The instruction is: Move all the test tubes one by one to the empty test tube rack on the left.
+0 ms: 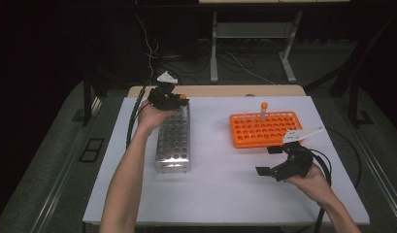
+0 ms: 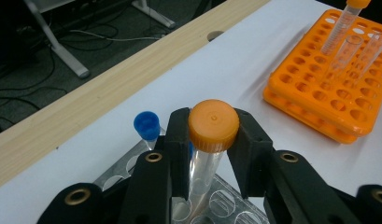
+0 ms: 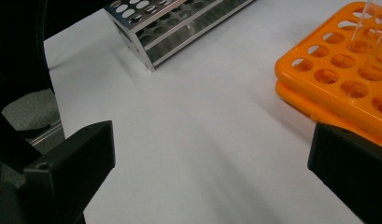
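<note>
While clamped on orange-capped tube [image 2: 212, 128], left hand-held gripper [image 2: 212, 140] over metal rack [image 1: 173, 141] (blue-capped tube [image 2: 147, 126] beside), right hand-held gripper [image 3: 212, 154] apart.

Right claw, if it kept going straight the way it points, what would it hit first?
Probably the bare white table ahead of the right claw; the orange rack sits off to one side, though depth is hard to judge.

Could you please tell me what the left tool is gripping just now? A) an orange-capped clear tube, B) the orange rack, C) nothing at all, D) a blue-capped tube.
A: in the left gripper view, the left tool has both jaws pressed against the orange-capped clear tube over the metal rack.
</note>
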`<state>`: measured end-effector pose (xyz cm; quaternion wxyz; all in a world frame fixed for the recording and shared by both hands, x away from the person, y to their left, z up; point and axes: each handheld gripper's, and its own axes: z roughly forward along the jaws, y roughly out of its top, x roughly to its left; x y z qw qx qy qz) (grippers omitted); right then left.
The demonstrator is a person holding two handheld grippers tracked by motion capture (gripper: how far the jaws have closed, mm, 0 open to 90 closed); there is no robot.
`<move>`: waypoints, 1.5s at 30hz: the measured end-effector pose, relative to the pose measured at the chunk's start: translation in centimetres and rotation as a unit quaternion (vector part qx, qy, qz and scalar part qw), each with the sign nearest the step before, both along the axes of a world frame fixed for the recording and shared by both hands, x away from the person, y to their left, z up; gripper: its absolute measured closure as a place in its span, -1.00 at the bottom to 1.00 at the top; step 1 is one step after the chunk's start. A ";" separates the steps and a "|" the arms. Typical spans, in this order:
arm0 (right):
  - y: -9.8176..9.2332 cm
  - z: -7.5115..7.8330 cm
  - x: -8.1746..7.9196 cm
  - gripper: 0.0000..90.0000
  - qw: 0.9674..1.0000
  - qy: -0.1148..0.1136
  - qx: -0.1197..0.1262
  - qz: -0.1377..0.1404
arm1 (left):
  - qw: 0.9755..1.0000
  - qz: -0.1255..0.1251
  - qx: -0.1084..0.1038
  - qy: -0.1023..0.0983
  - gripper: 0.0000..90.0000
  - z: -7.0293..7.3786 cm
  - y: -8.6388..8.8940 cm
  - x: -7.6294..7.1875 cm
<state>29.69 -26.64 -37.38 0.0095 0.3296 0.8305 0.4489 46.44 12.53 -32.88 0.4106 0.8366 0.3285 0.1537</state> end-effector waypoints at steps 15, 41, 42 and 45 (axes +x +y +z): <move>-0.1 -0.2 0.0 -0.99 1.000 0.002 -0.002 0.000 | 1.000 0.004 -0.001 0.022 0.52 -2.0 0.2 -0.1; -0.7 0.5 0.7 -0.99 1.000 0.000 -0.004 -0.007 | 0.998 -0.009 -0.025 0.058 -0.54 1.7 0.5 -3.6; -0.8 0.6 0.7 -0.99 1.000 0.001 -0.004 -0.009 | 0.998 -0.013 -0.026 0.057 -0.57 1.9 0.5 -3.8; -0.9 0.9 1.1 -0.99 1.000 0.001 -0.007 -0.010 | 0.997 -0.019 -0.035 0.059 -0.70 2.3 0.4 -4.7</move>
